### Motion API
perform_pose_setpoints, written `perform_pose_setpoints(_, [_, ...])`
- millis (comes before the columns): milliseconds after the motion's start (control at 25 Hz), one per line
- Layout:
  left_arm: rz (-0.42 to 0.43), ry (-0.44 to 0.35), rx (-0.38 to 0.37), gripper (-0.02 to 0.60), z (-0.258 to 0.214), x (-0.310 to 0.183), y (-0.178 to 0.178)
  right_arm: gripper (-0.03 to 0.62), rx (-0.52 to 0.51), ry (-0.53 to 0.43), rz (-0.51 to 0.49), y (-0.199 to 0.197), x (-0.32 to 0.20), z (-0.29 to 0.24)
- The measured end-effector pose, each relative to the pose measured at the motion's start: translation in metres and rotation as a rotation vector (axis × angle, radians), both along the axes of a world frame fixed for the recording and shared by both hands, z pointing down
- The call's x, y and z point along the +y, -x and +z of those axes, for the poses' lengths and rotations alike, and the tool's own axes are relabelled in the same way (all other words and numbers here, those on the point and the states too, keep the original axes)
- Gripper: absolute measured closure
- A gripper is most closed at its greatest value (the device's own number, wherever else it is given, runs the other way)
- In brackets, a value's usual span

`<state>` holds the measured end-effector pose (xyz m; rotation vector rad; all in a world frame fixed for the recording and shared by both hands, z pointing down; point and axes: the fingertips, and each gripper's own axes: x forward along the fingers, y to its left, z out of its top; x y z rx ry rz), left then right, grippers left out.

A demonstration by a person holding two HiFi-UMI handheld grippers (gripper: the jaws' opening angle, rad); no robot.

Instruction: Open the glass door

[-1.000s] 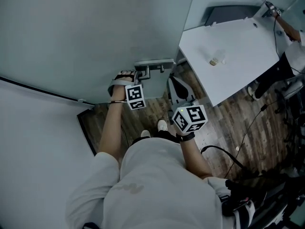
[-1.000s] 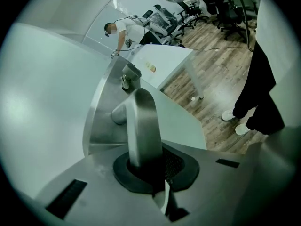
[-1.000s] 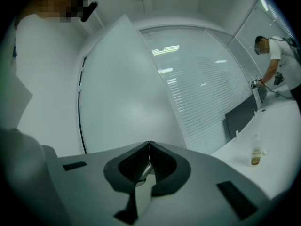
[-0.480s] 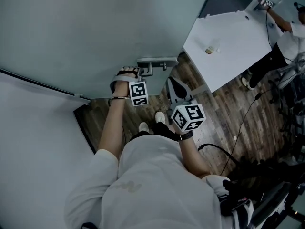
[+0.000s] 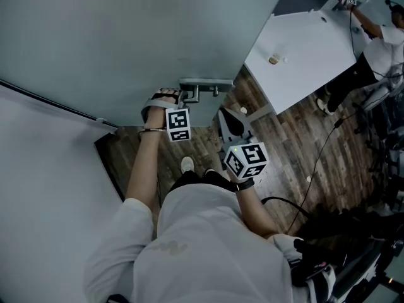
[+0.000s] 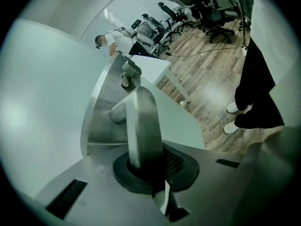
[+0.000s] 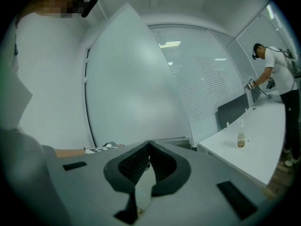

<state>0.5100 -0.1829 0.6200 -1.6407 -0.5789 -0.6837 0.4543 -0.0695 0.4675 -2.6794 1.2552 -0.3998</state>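
Note:
The frosted glass door (image 5: 126,36) fills the upper left of the head view. Its metal lever handle (image 5: 205,84) sticks out at the door's edge. My left gripper (image 5: 184,95) is shut on that handle; in the left gripper view the lever (image 6: 141,121) runs straight out from between the pads of the left gripper (image 6: 146,166). My right gripper (image 5: 225,113) hangs a little to the right, below the handle and apart from it. In the right gripper view the right gripper (image 7: 149,145) has its jaws together with nothing in them, facing the door (image 7: 131,79).
A white table (image 5: 315,36) with a small bottle (image 5: 274,60) stands close to the right of the door. Another person (image 5: 379,36) works at its far end. Cables (image 5: 315,169) lie on the wood floor. Office chairs (image 6: 169,18) stand further back.
Both grippers have shifted sideways with the person, the left one still on the handle. The door's dark frame line and the table stand at a different angle in the head view.

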Motion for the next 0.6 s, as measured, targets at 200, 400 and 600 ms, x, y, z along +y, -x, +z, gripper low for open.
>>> perform_pose_setpoints(200, [0.028, -0.026, -0.014, 0.58, 0.003, 0.002, 0.023, 0.589, 0.044, -0.02, -0.102, 0.026, 0.001, -0.021])
perform_pose_setpoints(400, [0.023, -0.046, -0.026, 0.58, 0.007, 0.002, 0.039, 0.589, 0.045, 0.008, -0.152, 0.05, 0.005, -0.012])
perform_pose_setpoints(600, [0.045, -0.035, -0.03, 0.58, 0.014, -0.007, 0.051, 0.589, 0.031, 0.028, -0.12, 0.058, 0.008, 0.001])
